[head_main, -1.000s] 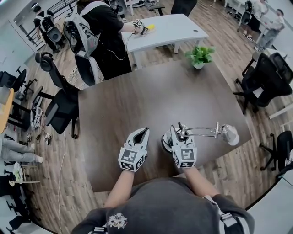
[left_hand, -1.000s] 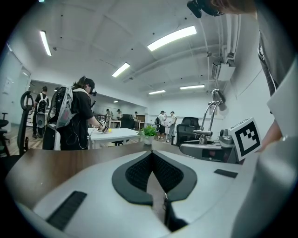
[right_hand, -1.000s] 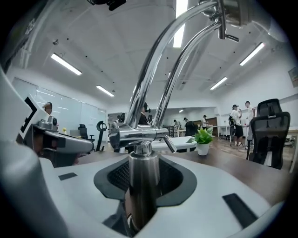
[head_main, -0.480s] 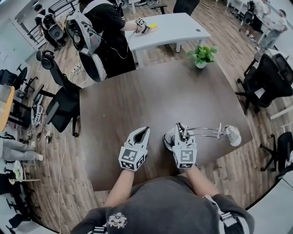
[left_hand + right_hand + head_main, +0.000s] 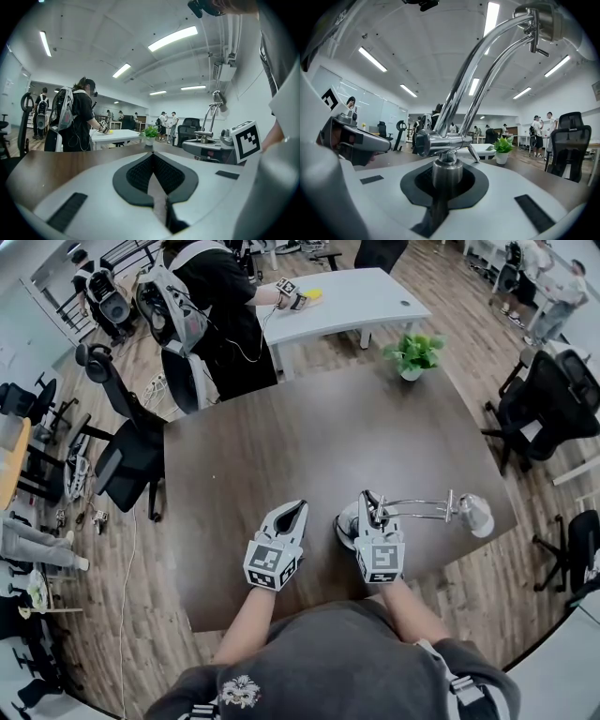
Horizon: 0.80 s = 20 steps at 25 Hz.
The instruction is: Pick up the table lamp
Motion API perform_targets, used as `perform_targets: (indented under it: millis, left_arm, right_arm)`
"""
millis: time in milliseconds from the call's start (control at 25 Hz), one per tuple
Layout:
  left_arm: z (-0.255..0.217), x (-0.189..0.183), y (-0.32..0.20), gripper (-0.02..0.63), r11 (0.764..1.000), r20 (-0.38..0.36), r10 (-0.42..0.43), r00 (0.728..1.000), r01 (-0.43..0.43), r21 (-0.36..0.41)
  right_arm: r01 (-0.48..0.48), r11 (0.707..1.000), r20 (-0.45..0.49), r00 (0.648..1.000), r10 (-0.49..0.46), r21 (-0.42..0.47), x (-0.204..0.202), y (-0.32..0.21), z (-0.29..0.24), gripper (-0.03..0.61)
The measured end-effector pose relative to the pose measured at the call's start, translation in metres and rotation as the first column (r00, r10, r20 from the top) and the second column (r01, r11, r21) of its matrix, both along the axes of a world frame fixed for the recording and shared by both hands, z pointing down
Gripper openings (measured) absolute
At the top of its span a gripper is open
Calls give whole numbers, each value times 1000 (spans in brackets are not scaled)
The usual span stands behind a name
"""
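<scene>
The chrome table lamp (image 5: 417, 512) stands near the front right of the dark brown table (image 5: 309, 427), with its round base (image 5: 347, 524) by my right hand and its white head (image 5: 476, 515) out to the right. My right gripper (image 5: 372, 503) is shut on the lamp's short upright stem (image 5: 447, 172), just under the joint. Both pads press on the stem, and the two curved arms (image 5: 483, 70) rise overhead. My left gripper (image 5: 296, 510) rests beside it to the left, shut and empty. Its pads meet at the tip (image 5: 153, 157). The lamp (image 5: 210, 115) shows to its right.
A small potted plant (image 5: 412, 354) sits at the table's far right edge. A person with a backpack (image 5: 202, 306) stands beyond the far left corner at a white desk (image 5: 347, 298). Black office chairs (image 5: 548, 395) stand to the right and left (image 5: 127, 460). The lamp head reaches close to the table's right edge.
My right gripper's jaws, open around the lamp's stem a second ago, have closed onto it. Both hands have stayed where they were, and the left gripper is unchanged.
</scene>
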State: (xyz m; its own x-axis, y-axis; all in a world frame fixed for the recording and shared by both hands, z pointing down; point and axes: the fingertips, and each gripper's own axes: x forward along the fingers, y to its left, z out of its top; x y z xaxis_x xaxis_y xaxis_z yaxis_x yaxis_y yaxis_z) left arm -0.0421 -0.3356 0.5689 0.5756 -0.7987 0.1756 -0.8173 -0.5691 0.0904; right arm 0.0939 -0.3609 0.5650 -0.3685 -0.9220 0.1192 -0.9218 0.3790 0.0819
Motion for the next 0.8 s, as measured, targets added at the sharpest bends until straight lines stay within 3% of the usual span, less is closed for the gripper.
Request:
perform_targets:
  millis: [480,800]
  left_arm:
    - [-4,5,7,6,1000,0,10,1000,-10,3]
    - [-12,3,15,6,1000,0,13,1000,-13,23]
  right_arm:
    - [12,1000,42,999,-12,-6,9,5,-14,23]
    - [74,997,14,997,-74,-5,-7,12,-39,21]
